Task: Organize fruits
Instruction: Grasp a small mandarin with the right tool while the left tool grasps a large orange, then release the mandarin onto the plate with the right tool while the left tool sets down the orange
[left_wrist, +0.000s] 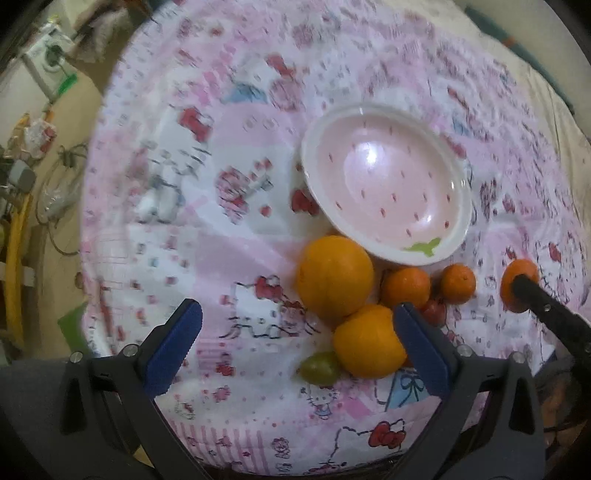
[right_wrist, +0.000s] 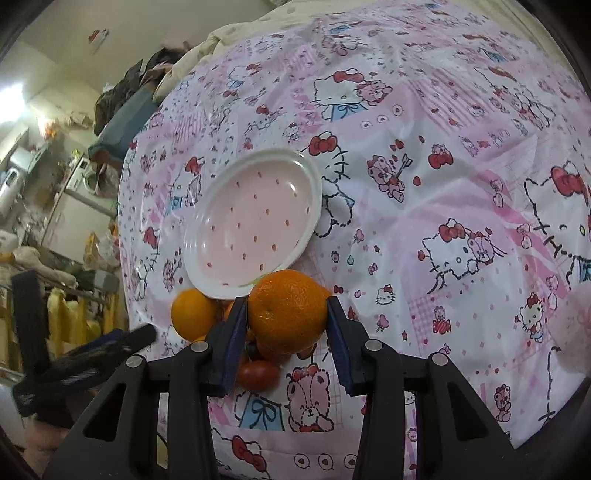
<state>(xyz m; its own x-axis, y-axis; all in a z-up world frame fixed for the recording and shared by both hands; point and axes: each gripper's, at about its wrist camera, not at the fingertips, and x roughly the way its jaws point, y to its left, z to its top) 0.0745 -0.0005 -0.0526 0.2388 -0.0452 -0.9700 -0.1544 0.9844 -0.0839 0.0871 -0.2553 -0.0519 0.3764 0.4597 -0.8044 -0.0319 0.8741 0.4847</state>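
A pink plate with red specks lies empty on the cloth, and the fruit is bunched at its near rim. Two big oranges, a green fruit, two tangerines and a red tomato rest there. My left gripper hangs open above the cloth, its right finger beside the nearer big orange. My right gripper is shut on a tangerine, lifted just in front of the plate. Below it lie a tomato and an orange.
A pink cartoon-print cloth covers the round table. Its edge drops off at the left, where a cluttered room with a yellow pipe and appliances shows. The left gripper appears blurred at the lower left of the right wrist view.
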